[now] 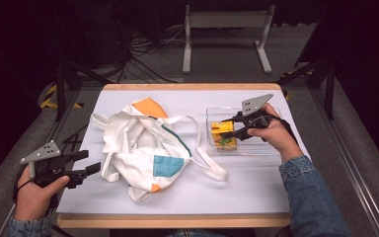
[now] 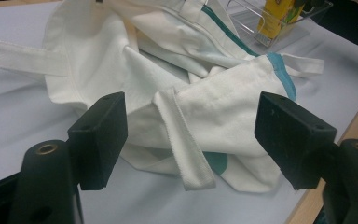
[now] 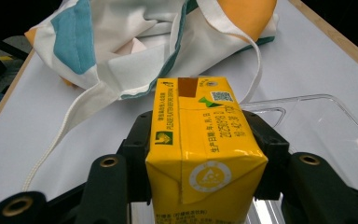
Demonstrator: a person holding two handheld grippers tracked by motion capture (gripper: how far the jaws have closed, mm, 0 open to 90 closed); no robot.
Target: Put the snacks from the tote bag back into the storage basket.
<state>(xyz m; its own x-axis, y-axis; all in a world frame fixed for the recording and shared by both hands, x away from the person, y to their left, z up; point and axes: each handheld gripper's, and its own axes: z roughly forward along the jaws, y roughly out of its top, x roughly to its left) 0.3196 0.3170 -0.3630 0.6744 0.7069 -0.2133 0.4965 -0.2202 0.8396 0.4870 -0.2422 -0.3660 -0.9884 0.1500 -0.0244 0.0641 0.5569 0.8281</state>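
The right gripper [image 1: 231,129] is held level over the clear tray [image 1: 271,148] at the table's right, its jaws clamped on one yellow carton [image 3: 200,154], which is held inside that tray. The left gripper [image 1: 93,161] is held low at the table's left edge, jaws spread, nothing between them. One crumpled tote bag [image 1: 143,148] is counted mid-table. The carton's base is cut off.
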